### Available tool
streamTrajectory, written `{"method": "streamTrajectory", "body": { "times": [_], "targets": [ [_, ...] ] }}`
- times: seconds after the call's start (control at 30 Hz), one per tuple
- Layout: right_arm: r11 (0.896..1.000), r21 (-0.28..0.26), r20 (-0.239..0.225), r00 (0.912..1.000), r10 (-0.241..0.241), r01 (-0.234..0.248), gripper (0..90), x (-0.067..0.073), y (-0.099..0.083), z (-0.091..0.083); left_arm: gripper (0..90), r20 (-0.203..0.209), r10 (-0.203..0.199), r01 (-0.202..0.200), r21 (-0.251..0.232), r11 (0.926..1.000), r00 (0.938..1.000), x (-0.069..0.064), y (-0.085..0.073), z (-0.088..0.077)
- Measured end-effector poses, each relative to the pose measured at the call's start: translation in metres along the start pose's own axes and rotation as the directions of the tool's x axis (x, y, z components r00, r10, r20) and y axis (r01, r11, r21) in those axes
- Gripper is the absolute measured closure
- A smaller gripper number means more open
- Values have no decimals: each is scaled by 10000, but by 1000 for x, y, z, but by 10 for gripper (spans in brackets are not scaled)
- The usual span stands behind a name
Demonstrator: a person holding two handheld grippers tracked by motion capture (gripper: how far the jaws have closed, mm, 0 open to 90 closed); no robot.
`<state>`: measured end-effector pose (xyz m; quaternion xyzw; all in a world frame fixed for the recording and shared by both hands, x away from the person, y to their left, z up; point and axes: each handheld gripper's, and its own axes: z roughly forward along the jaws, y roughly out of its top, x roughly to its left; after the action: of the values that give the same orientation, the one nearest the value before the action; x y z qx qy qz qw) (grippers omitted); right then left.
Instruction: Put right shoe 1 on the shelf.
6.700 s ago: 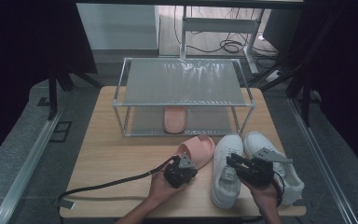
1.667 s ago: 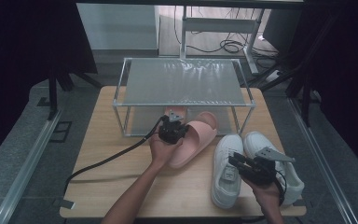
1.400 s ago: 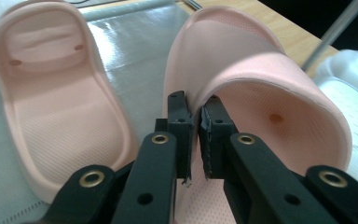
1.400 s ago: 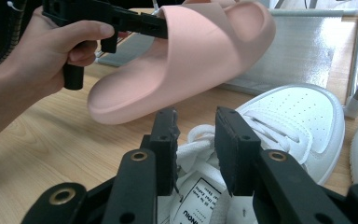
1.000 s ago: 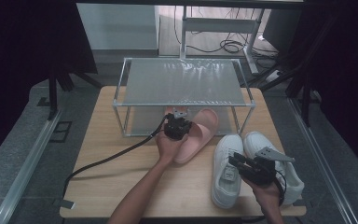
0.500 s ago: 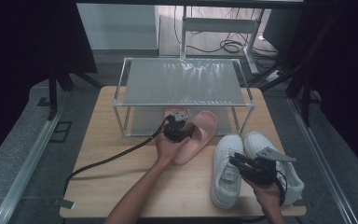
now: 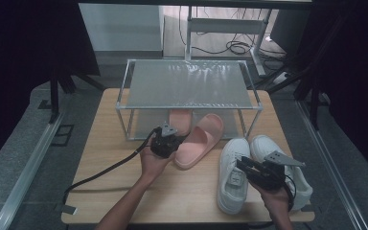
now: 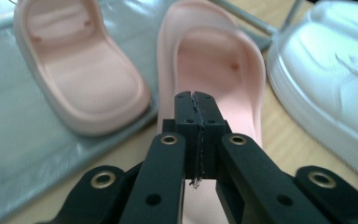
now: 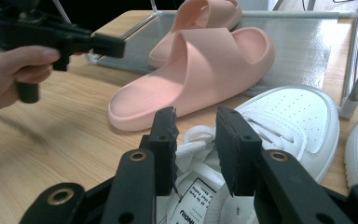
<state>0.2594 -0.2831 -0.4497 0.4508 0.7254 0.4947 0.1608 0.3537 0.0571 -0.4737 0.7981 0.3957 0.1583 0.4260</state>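
A pink slipper (image 7: pixel 199 141) (image 8: pixel 214 60) (image 9: pixel 200 70) lies aslant on the table, its toe end at the rack's lower shelf. Its mate (image 7: pixel 180 120) (image 8: pixel 84 70) rests on that shelf. My left gripper (image 7: pixel 168 129) (image 8: pixel 196 100) hovers just behind the near slipper's heel; its jaws have just been closing and now meet with nothing between them. My right gripper (image 7: pixel 239 165) (image 9: pixel 196 121) hangs over the laces of a white sneaker (image 7: pixel 232 184) (image 9: pixel 289 116), jaws apart and pressing on nothing. A second white sneaker (image 7: pixel 263 146) stands to its right.
A metal-framed rack (image 7: pixel 187 84) with a translucent top shelf stands at the table's back. Its corner post (image 9: pixel 354 88) rises near the sneaker's toe. Bare wood (image 7: pixel 110 158) spreads at the front left, crossed by the left gripper's cable (image 7: pixel 105 170).
The left gripper has let go of the near slipper, drawn back toward the person and to the left, and shut. The slipper stays by the rack. The right gripper has kept still.
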Motion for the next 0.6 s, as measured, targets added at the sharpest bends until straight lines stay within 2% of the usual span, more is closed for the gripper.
{"method": "streamTrajectory", "body": {
  "times": [0.13, 0.27, 0.3, 0.37, 0.5, 0.6],
  "targets": [
    [10000, -3, -12, 10000, -10, 10, 683, 1, 0, 0, 900, 25, 49, -50, 242, 9997, 10000, 1, -18, -12],
    [10000, -6, -14, 10000, -29, 29, 683, 1, 0, 0, 900, 72, 83, -88, 705, 9975, 9999, 3, -40, -17],
    [10000, -8, -16, 10000, -32, 32, 683, 2, 0, 0, 900, 142, 165, -178, 959, 9952, 9998, 3, -49, -18],
    [10000, -5, -14, 10000, -38, 38, 683, 2, 1, 1, 900, 175, 251, -268, 1074, 9939, 9995, 2, -54, -17],
    [10000, -16, -2, 10000, -44, 44, 683, 2, 1, 0, 900, 389, 573, -627, 1566, 9857, 9976, 0, -67, -12],
    [10000, -4, 5, 10000, -34, 34, 683, 2, 0, 1, 900, 490, 648, -728, 1836, 9803, 9967, -2, -74, -5]
  ]
}}
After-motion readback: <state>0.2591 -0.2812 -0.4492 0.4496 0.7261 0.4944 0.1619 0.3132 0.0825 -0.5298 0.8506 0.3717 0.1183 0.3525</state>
